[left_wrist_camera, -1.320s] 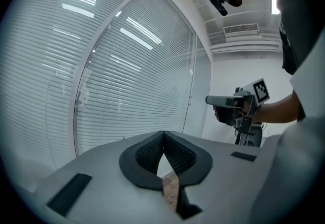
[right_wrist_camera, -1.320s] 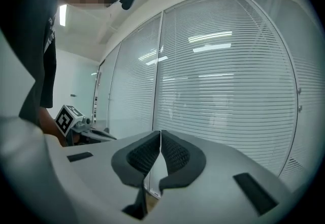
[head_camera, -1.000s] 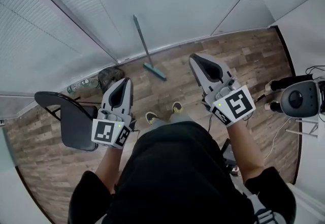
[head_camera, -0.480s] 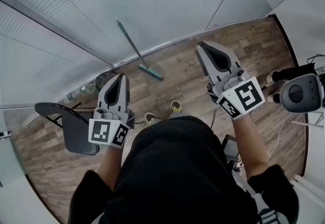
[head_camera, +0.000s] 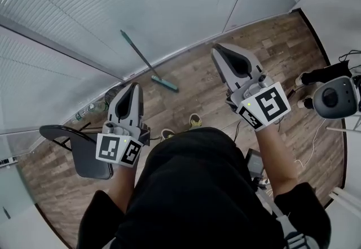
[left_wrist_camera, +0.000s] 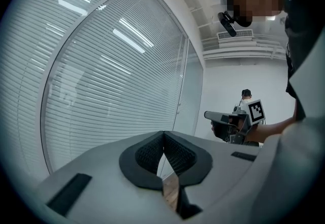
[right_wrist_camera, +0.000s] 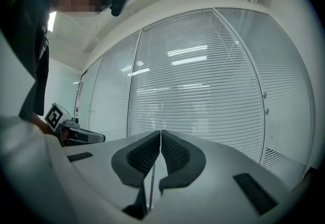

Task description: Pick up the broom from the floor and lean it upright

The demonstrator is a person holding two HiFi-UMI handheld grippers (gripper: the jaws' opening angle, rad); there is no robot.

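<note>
- Fingers of the left gripper (left_wrist_camera: 163, 135) are pressed together with nothing between them; the right gripper (right_wrist_camera: 160, 134) is likewise closed and empty.
- Both grippers point level toward the blind-covered glass wall (head_camera: 84, 5), and neither touches the broom.
- Broom (head_camera: 138, 53) sits at 12 o'clock from the left gripper and 9 o'clock from the right in the head view, with its head on the wooden floor (head_camera: 197, 92) and its handle tilted against the wall.
- Leaning looks done; apparently nothing is left.
</note>
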